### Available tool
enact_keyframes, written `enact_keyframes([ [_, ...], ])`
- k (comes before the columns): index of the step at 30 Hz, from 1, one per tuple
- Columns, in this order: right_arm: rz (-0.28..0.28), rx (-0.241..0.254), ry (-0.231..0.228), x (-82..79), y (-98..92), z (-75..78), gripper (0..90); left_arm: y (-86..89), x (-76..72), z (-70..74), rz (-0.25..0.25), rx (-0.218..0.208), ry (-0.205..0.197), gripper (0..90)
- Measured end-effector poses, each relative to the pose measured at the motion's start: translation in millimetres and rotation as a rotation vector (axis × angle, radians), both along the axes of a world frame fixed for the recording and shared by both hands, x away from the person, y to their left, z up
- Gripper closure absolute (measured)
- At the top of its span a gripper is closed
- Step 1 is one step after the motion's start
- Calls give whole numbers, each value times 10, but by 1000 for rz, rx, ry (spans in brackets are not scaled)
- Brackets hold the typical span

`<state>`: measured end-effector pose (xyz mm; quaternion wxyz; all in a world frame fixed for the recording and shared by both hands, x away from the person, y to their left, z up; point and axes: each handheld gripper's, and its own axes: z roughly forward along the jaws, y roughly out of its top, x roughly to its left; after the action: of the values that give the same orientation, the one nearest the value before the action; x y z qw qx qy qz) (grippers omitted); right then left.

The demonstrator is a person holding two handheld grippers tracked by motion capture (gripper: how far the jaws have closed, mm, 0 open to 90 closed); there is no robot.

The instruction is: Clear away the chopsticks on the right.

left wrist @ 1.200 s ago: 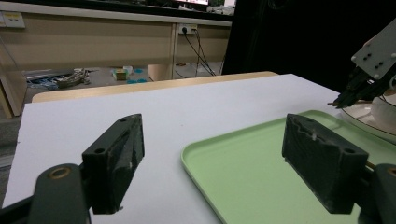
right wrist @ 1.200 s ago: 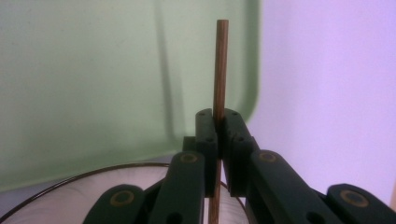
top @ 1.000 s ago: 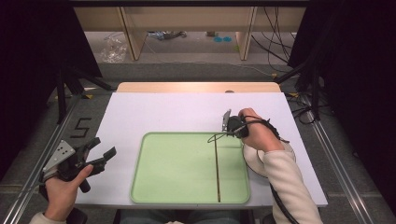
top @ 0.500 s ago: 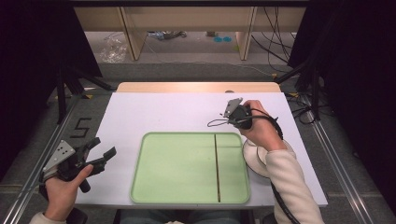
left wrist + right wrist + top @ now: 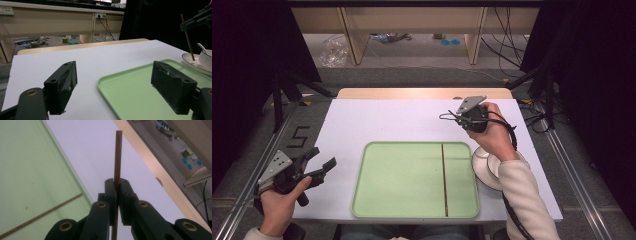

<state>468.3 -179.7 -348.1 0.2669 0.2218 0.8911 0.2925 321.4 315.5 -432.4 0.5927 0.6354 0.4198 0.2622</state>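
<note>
Your left gripper sits off the left edge of the green tray, low over the white table cover, and its jaws stand wide apart with nothing between them. In the left gripper view the two black pads frame bare table cover and the tray's near corner, so that hand is well away from the work.

Moving right, one chopstick lies flat in the tray. Its long axis runs from the near rim to the far rim, roughly straight away from you, and it sits right of the tray's middle. That puts it much closer to your right hand than to your left.

Further right, your right gripper is raised past the tray's far right corner and is clamped on a second chopstick. In the right gripper view the stick passes between the closed jaws and sticks out beyond the tips; the left gripper view shows it standing nearly upright, tilted a little, above the white bowl on its saucer at the right of the tray.

The relation that matters: the held stick is close to vertical, while its mate lies level, below and toward you from that gripper. To pair them or set them by the bowl, I judge you will need to turn one axis to match the other.
</note>
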Motion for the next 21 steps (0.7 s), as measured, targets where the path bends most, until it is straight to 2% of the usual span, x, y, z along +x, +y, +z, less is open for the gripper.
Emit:
enact_keyframes([
  [4, -1, 85, 0, -3, -26, 39, 875, 0, -1, 0, 2, -2, -1, 210],
  [9, 8, 170, 3, -13, -41, 74, 875, -1, -3, 2, 2, 0, 1, 210],
  [10, 13, 180, 16, -10, -48, 83, 875, 0, -3, 2, 2, 1, 1, 209],
  [14, -19, 269, 0, -17, -74, 112, 875, -1, -4, 2, 2, 0, 1, 210],
  [21, -98, 413, 32, -21, -141, 171, 875, -2, -4, 2, 2, -2, 0, 210],
])
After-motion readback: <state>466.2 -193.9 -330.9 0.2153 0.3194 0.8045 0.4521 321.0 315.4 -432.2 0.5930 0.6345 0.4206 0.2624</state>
